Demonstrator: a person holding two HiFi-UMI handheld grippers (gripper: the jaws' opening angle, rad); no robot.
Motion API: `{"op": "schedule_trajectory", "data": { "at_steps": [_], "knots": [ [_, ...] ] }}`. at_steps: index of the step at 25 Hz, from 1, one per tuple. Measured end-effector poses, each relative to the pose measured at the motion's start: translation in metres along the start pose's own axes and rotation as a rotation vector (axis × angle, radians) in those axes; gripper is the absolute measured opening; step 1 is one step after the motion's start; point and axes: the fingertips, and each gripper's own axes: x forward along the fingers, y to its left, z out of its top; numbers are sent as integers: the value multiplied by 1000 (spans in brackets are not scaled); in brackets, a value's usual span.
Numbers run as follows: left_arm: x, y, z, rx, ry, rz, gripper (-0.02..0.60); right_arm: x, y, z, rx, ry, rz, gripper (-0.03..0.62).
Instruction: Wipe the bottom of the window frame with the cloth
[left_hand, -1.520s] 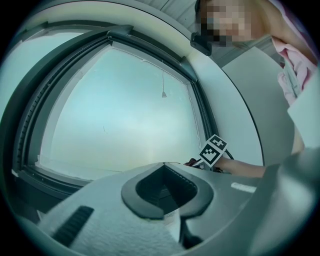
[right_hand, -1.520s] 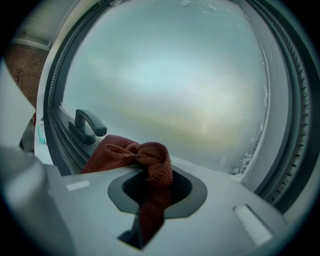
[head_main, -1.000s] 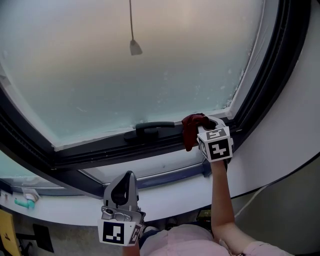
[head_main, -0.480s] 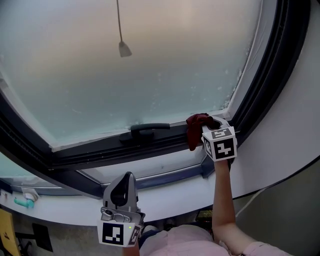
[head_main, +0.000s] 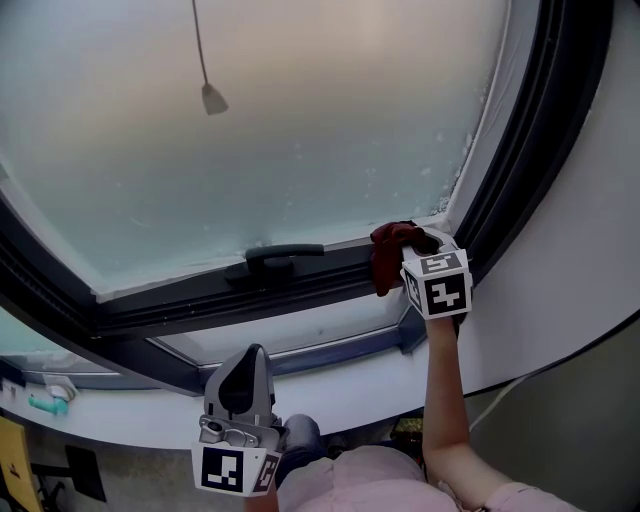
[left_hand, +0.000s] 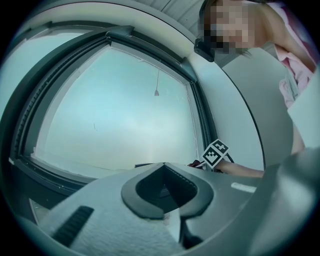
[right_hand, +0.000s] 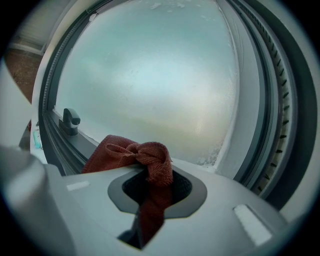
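A dark red cloth (head_main: 390, 252) is pressed on the bottom rail of the dark window frame (head_main: 310, 282), close to its lower right corner. My right gripper (head_main: 422, 250) is shut on the cloth, with its marker cube just below. In the right gripper view the cloth (right_hand: 142, 155) bunches out of the right gripper (right_hand: 156, 186) against the rail beneath frosted glass. My left gripper (head_main: 240, 385) is held low over the white sill, apart from the frame, its jaws together and empty. The left gripper (left_hand: 167, 189) points at the window.
A black window handle (head_main: 283, 256) sits on the bottom rail left of the cloth, the same handle (right_hand: 71, 120) at left in the right gripper view. A pull cord with a weight (head_main: 212, 98) hangs before the glass. The frame's right side (head_main: 520, 150) rises beside the cloth. A white sill (head_main: 350, 388) runs below.
My right gripper has slid the cloth a little to the right along the bottom rail, towards the corner. The left gripper has stayed low by the sill.
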Motion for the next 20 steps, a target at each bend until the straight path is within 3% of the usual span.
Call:
{"op": "schedule_trajectory", "data": {
  "at_steps": [5,20],
  "knots": [
    [1,1,4,-2,-3,2,-3,-1,0,1,-4,-8,-5,60],
    [9,4,1,-37,-17,-12,-3,-7,-60,-17,30,21,-160,60]
  ]
}}
